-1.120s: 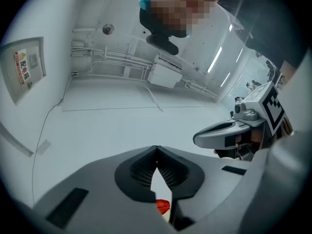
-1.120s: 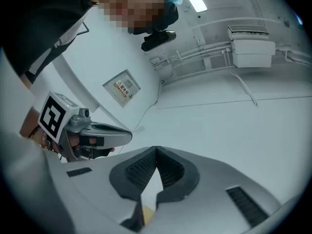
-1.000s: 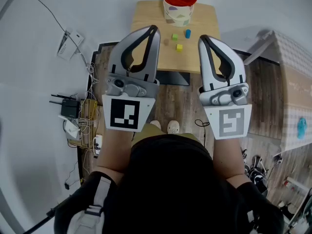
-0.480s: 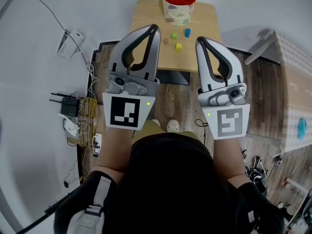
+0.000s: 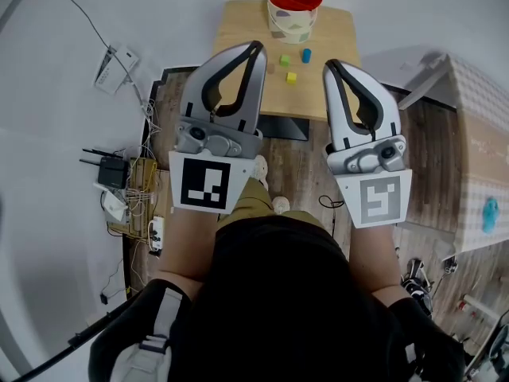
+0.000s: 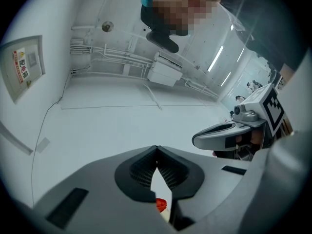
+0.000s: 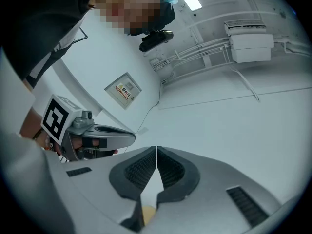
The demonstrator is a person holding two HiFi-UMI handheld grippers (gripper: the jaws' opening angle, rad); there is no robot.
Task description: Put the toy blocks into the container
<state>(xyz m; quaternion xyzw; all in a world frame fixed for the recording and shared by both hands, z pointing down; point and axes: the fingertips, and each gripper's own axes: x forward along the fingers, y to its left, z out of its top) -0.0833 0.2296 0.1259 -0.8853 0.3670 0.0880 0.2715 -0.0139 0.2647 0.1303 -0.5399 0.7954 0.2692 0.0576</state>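
At far left, a router (image 5: 107, 170) and a tangle of cables (image 5: 140, 201) are lying by the edge of the wooden floor (image 5: 293, 165).

Next to the right, the person is holding the left tongs (image 5: 256, 46) up in the air, pointing forward. In the head view their tip is overlapping the left part of the desk (image 5: 238, 22). Their jaws are pressing together at the tips and gripping nothing. In the left gripper view, only a sliver of red is showing through the slot below the closed tips.

The container (image 5: 293, 10) is standing upright at the far edge of the desk, with its red inside showing. All the blocks are lying on the desk on its near side, outside it and apart from one another. A tan block (image 5: 271, 68), hard to make out, is lying just beside the left tongs' tip in the picture. Then come the green block (image 5: 284, 60), the yellow block (image 5: 292, 77) nearest the person, and the blue block (image 5: 306, 54). In the head view they are sitting between the two tongs.

The right tongs (image 5: 328, 64) are pointing forward alongside the left ones. Their jaws are also meeting at the tips, with nothing between the pads. The right gripper view is looking past them at a white wall (image 7: 234, 126).

At far right, a checked cloth (image 5: 477, 126) is covering something bulky on the floor.
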